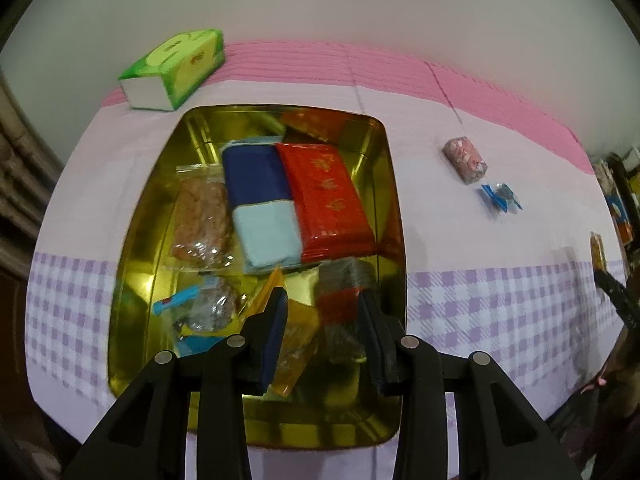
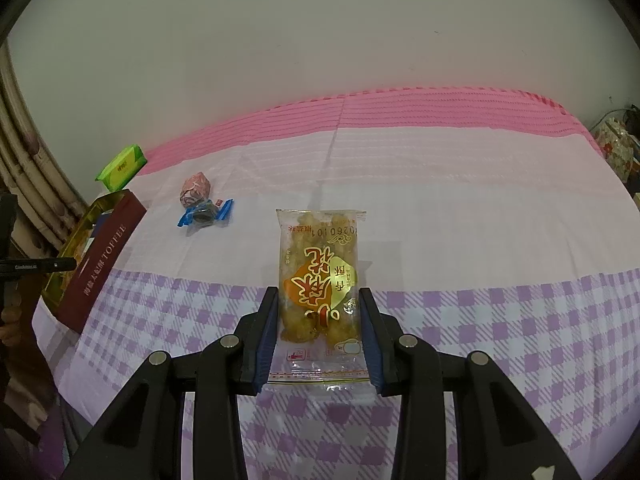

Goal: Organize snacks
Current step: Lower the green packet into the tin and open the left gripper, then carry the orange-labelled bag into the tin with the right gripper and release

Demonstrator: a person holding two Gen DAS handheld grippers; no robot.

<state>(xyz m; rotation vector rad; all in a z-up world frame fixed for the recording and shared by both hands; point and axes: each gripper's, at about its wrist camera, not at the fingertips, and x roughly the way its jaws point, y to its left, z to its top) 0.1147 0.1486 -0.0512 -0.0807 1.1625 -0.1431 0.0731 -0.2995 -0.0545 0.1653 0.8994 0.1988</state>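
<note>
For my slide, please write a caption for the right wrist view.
Right gripper shut on a clear snack packet above the checked tablecloth.

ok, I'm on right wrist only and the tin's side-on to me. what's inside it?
Observer: A red packet, a blue-and-pale-blue packet and a clear bag of biscuits lie side by side in the gold tin.
Operator: And the left one?
Observer: The left hand-held gripper points down over the tin's near end.
Operator: Holding anything?
Observer: An orange wrapper and a grey-and-red wrapper show between its fingers. They're blurred, so I can't tell if either is gripped.
</note>
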